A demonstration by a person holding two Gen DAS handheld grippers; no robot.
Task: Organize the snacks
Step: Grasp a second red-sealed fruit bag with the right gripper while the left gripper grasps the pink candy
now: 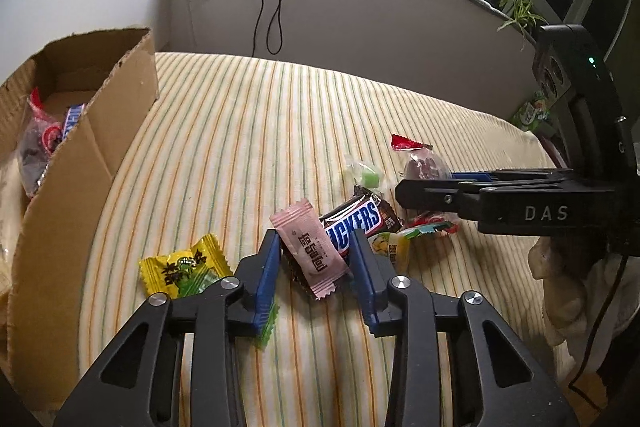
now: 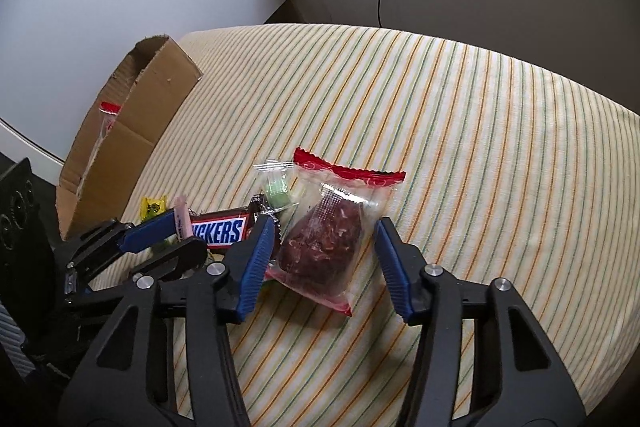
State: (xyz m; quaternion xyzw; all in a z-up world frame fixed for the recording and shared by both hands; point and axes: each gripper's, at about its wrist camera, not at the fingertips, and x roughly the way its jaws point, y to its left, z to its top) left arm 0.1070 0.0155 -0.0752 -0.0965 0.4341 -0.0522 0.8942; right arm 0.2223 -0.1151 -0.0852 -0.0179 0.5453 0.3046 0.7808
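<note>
**A:** Left wrist view — left tongs [image 1: 316, 255] are down over the pink sachet [image 1: 310, 251], blue pads either side. Left pad looks right at the wrapper edge, right pad w/ a sliver of gap. Can't call that a grip yet; jaws partly open.

**B:** Risk there? That sachet lies across the Snickers bar [image 1: 356, 223], and the right pad sits against the bar's end. Squeeze now and I reckon it could pinch both, or skid the bar sideways.

**A:** Right wrist view — right tongs [image 2: 326, 243] straddle the clear packet w/ red top [image 2: 326, 227], dark lump inside. Left pad near its side, right pad clear of it. Open too, nothing held.

**B:** Film's slick and puffy, so prob the packet squirts out, or only a wrapper corner gets nipped.

**A:** Also, both tools are crowded over one small pile. Clash possible if either swings.

**B:** Pose?

**A:** Both pitched steeply down at the striped bed sheet [image 2: 460, 131], right one the steeper, left coming in beside it.

**B:** Destination?

**A:** Cardboard box [image 1: 100, 131] off to the left, a few snacks already inside. Yellow candy [image 1: 182, 267] and green candy [image 1: 368, 179] loose on the sheet.
</note>
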